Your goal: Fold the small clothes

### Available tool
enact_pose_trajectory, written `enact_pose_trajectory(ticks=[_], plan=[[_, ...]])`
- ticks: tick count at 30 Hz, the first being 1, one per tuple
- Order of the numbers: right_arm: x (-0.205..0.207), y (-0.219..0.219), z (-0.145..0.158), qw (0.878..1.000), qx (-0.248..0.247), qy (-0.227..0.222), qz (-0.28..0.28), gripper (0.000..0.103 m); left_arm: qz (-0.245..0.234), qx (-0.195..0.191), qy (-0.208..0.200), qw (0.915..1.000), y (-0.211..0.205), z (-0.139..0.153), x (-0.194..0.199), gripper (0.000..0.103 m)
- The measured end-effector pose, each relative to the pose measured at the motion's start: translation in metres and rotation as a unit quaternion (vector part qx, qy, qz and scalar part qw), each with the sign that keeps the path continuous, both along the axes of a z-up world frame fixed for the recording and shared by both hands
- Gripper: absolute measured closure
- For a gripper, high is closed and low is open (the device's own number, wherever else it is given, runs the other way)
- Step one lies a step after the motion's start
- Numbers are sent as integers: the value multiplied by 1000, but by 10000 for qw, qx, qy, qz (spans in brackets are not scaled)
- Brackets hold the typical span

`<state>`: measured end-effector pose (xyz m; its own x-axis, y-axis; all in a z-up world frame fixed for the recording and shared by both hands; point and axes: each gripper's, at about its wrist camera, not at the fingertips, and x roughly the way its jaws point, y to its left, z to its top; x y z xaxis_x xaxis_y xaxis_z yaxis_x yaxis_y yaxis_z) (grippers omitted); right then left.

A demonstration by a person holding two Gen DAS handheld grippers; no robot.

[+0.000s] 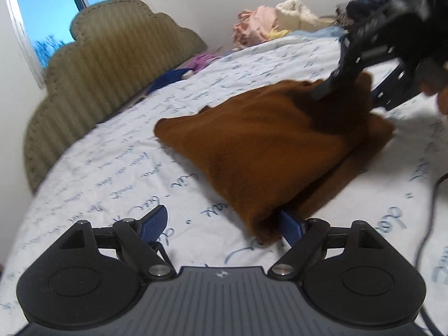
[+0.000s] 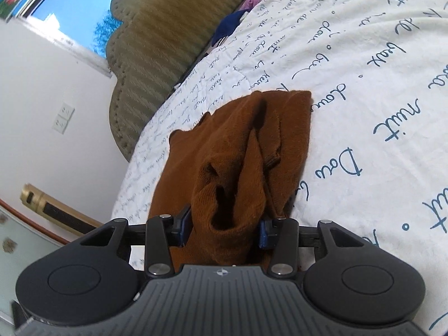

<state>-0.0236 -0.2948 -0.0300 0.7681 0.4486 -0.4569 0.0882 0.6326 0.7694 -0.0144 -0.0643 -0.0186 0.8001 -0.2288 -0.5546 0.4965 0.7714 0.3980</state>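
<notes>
Brown garment (image 1: pixel 268 145) sits on the bed, partly folded, with one layer lying over another along its near edge. It looks like soft fuzzy knit, rust-brown all over, no label I can spot.

Writing first: the bedsheet (image 1: pixel 112 162) is white with blue cursive script printed all over. From the right wrist view I can make out "mit", "Dou" and "doux"-ish words, but the rest is too loopy and warped to read properly.

Left gripper (image 1: pixel 224 225) has its jaws spread wide, nothing pinched. Its right blue pad is tucked right at the near corner of the brown cloth, the left pad is out over bare sheet.

Right gripper (image 2: pixel 224 228) has a bunched-up fold of the same garment between its pads at a middling width. The cloth fills the gap and seems to be gripped, though I wouldn't swear how hard the pads press.

Around it: a scalloped olive headboard (image 1: pixel 106 64), a window (image 1: pixel 50 8) showing blue sky, a pile of clothes (image 1: pixel 280 22) in pink, cream and pale blue at the far side of the bed, and a purple item (image 1: pixel 200 61) plus a dark blue one (image 1: pixel 170 77) near the headboard. A black cable (image 1: pixel 431 210) trails across the sheet on the right.
</notes>
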Motion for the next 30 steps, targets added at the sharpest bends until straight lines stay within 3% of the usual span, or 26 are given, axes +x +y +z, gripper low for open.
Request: enact_pose_trajectory(ticks=[2, 3, 4, 10, 13, 17, 21, 25, 28, 30], plan=[[2, 0, 0, 10000, -20, -15, -39, 72, 218, -43, -171, 9996, 0, 0, 0, 17], [2, 1, 0, 9999, -84, 7, -57, 86, 337, -128, -221, 9991, 3, 2, 0, 17], [3, 1, 0, 9999, -127, 42, -76, 87, 452, -269, -243, 9983, 8, 5, 1, 17], [-10, 3, 0, 9997, 135, -65, 184, 89, 910, -916, 175, 9915, 50, 13, 11, 17], [-13, 7, -2, 9994, -273, 43, 203, 89, 799, -843, 387, 9925, 52, 8, 9, 15], [-15, 3, -7, 9991, -313, 177, 205, 86, 400, -721, 124, 9965, 47, 18, -14, 16], [-27, 7, 13, 9960, -895, -36, 32, 78, 226, -1014, 35, 9946, 46, 43, -21, 16], [-37, 25, 42, 9799, -1928, -481, -192, 76, 428, -1357, 54, 9898, 33, 63, -2, 16], [-31, 41, 50, 9718, -2246, -708, 87, 76, 681, -1399, 286, 9874, 15, 58, 24, 16], [-24, 49, 44, 9703, -2327, -613, 265, 76, 838, -1222, 639, 9869, 3, 43, 39, 16]])
